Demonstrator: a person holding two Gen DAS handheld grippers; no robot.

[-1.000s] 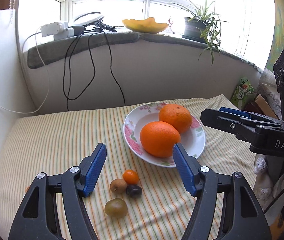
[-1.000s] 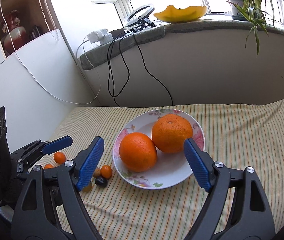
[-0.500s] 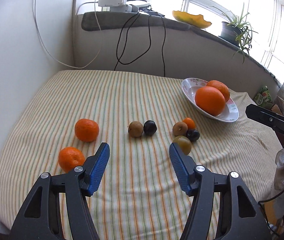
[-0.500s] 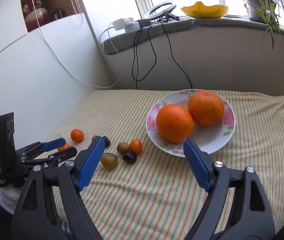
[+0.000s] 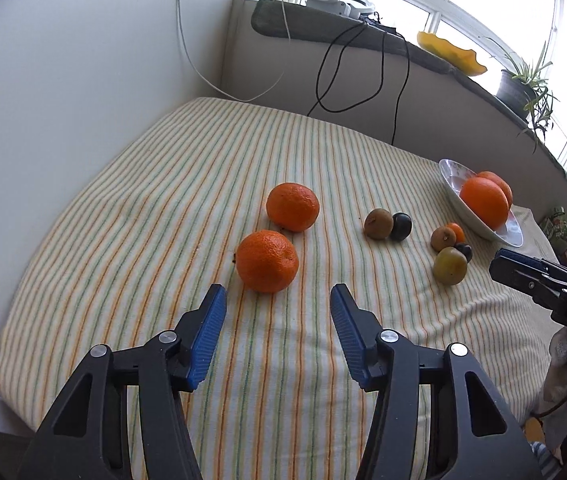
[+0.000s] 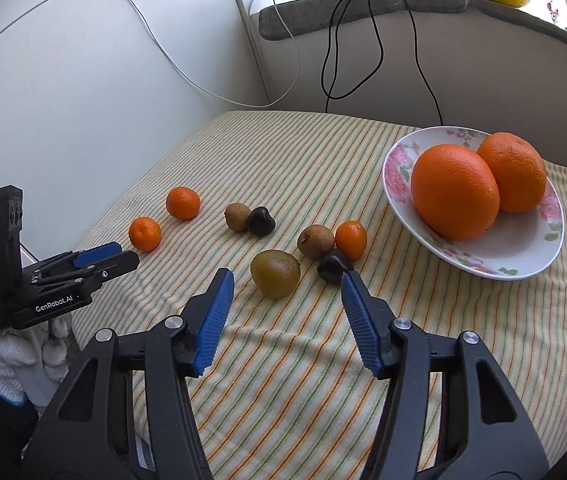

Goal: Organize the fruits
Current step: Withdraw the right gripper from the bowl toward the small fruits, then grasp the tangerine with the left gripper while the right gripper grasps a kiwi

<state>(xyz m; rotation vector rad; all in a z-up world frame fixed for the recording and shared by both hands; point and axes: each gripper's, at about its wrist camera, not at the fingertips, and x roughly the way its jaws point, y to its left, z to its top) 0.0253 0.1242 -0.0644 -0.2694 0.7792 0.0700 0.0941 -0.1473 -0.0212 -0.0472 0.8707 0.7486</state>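
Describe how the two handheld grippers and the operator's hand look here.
Both grippers, left gripper and right gripper, are black plastic clamps with ribbed blue finger pads and silver pivot screws. The left one's body reads "GenRobot.AI". A white knit glove with blue cuff holds it.

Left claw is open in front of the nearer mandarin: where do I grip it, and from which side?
Grip the nearer mandarin across its widest middle, one pad on each flank. It is round and sits free on the striped cloth, apart from the farther mandarin behind it. Coming straight ahead and low with the left claw probably works; it looks open wide enough.
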